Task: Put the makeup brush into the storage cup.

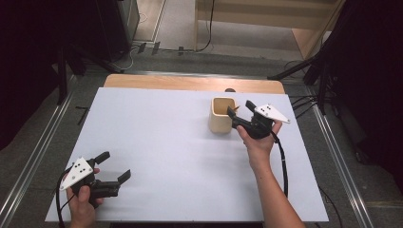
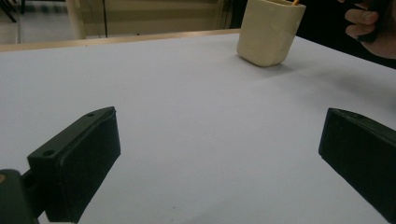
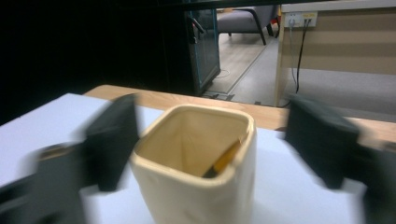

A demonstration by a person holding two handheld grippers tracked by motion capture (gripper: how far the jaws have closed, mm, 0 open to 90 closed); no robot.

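The cream cup (image 1: 222, 115) is seen far right on the desk (image 1: 171, 142), a pencil (image 3: 223, 160) inside; the right gripper (image 1: 239, 113) is spread wide beside it, empty; the left gripper (image 1: 115, 165), near left, is likewise held wide, empty.

We see the high view evenly lit from above: the pale white tabletop (image 1: 180, 142) reads bright, while both sides of the room fall into near black. The cream square ceramic cup (image 1: 222, 115) casts only a soft, faint shadow. The picture is somewhat soft and grainy throughout.

In the left gripper view the tabletop is clear, the near black jaws slightly soft, and the cup (image 2: 269, 30) fairly sharp.

In the right gripper view we find heavy motion blur smearing the jaws; the cup (image 3: 201, 172) is softened too, and the left background is dark.
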